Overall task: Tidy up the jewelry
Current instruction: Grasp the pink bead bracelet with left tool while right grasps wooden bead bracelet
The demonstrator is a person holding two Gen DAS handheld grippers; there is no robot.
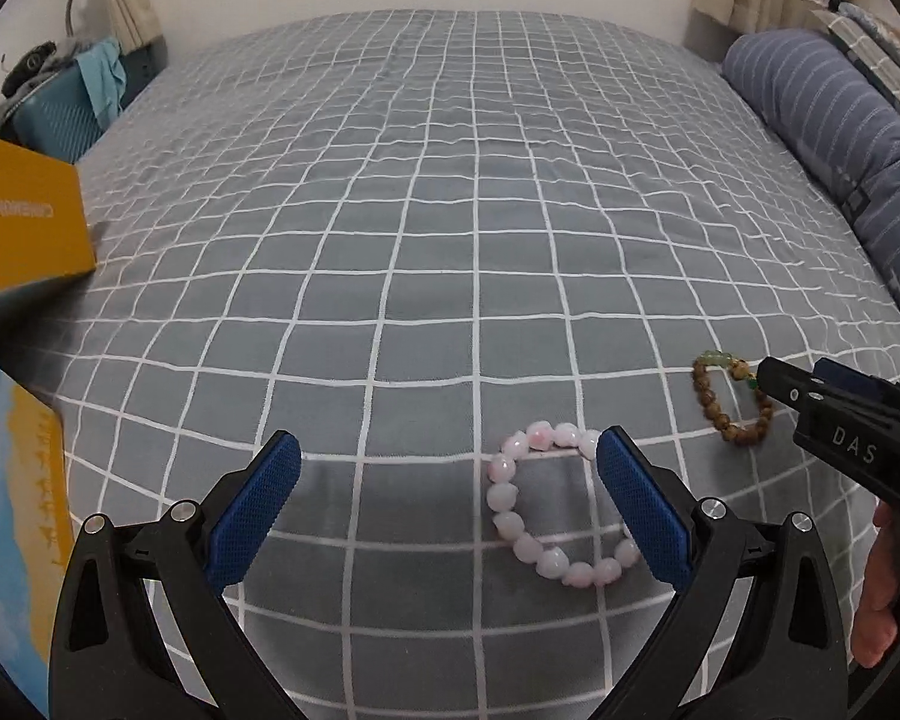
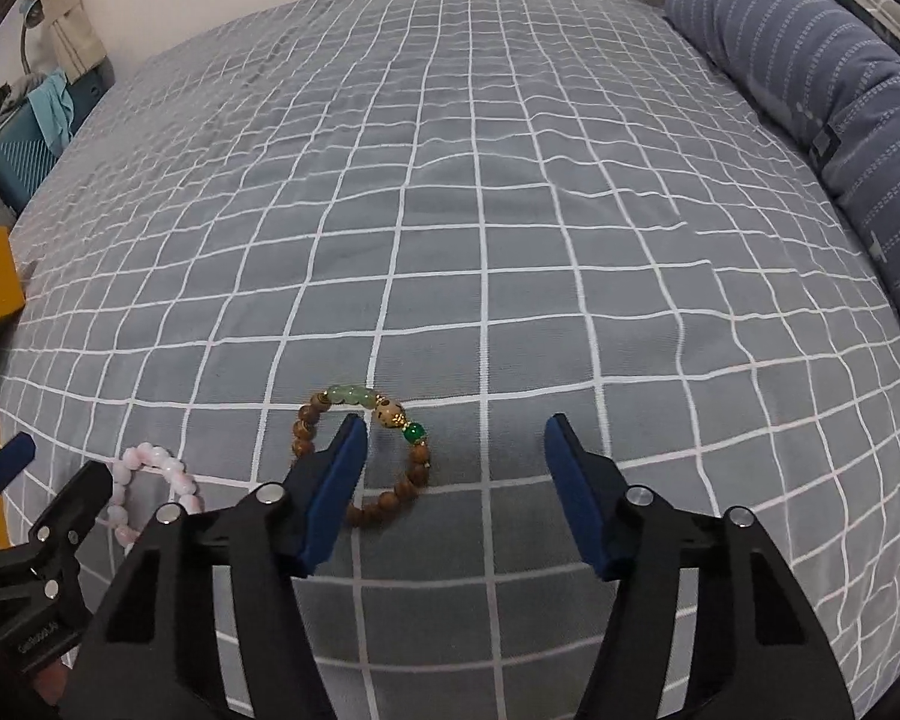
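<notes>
A pink bead bracelet (image 1: 513, 525) lies flat on the grey checked bedspread (image 1: 450, 210). My left gripper (image 1: 447, 450) is open above the bed, and its right finger overlaps the bracelet's right side. A brown wooden bead bracelet with green beads (image 2: 360, 450) lies to the right of the pink one; it also shows in the left wrist view (image 1: 726, 396). My right gripper (image 2: 456, 426) is open and empty, and its left finger overlaps the middle of the brown bracelet. The pink bracelet (image 2: 150, 474) shows at lower left in the right wrist view.
A yellow box (image 1: 24, 222) sits at the bed's left edge, with a blue and yellow printed item (image 1: 12, 510) nearer. A rolled striped blue quilt (image 1: 840, 138) runs along the right side. A teal suitcase (image 1: 54, 114) stands beyond the far left corner.
</notes>
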